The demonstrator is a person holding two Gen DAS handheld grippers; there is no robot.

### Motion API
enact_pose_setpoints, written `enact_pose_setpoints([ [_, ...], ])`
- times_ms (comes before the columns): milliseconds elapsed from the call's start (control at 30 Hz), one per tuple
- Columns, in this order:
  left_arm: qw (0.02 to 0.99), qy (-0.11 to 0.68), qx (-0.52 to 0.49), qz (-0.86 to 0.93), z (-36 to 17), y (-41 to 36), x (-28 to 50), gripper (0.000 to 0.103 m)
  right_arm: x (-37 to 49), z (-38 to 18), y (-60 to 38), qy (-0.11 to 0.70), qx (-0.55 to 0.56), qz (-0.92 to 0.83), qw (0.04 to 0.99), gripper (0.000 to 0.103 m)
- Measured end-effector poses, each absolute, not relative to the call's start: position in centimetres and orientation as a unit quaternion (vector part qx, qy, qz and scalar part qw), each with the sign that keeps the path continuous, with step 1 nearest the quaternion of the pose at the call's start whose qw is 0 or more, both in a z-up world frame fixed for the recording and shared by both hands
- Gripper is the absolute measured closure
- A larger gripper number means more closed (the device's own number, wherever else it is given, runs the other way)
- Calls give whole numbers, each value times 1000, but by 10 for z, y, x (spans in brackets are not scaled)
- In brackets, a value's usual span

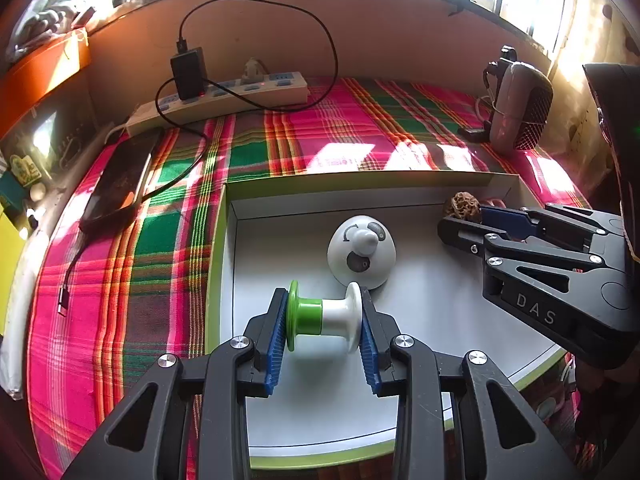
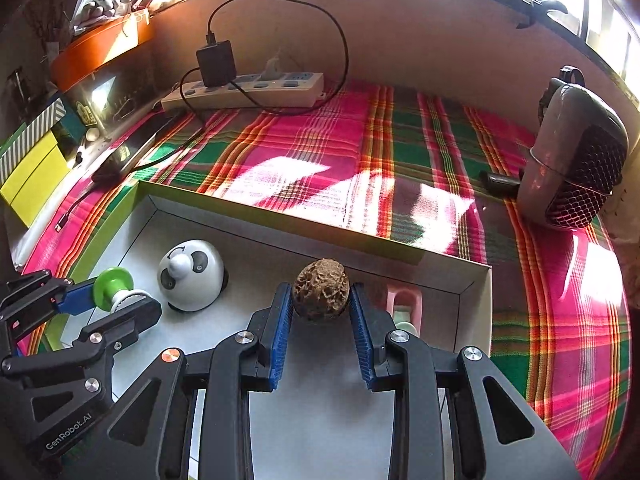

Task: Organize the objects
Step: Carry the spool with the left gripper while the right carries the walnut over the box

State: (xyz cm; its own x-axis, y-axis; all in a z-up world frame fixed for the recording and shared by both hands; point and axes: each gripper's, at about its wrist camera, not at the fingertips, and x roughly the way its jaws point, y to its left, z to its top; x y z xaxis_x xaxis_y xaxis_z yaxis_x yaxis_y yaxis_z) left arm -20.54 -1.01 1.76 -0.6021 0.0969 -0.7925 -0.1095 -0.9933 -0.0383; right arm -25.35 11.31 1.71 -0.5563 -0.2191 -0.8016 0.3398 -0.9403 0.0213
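left wrist view shows the left gripper (image 1: 324, 320) clamping a green-white spool (image 1: 325, 317) over the box (image 1: 420, 179); the right gripper (image 2: 320, 304) grasps a walnut (image 2: 321, 295) there. placing step; next, lower and release both gently.

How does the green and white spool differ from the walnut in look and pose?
The spool is smooth plastic, half green and half white; the walnut is brown and deeply wrinkled. The spool is flanged and lies sideways, a flange against each pad; the walnut is roundish. Both are clamped in tongs, left and right, over the white tray.
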Motion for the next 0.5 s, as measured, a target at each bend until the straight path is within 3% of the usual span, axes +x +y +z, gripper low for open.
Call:
enact_pose_setpoints([
  [500,52,27,-445,893,15,-5,-207,73,-257,14,108,84,451,-875,151,73],
])
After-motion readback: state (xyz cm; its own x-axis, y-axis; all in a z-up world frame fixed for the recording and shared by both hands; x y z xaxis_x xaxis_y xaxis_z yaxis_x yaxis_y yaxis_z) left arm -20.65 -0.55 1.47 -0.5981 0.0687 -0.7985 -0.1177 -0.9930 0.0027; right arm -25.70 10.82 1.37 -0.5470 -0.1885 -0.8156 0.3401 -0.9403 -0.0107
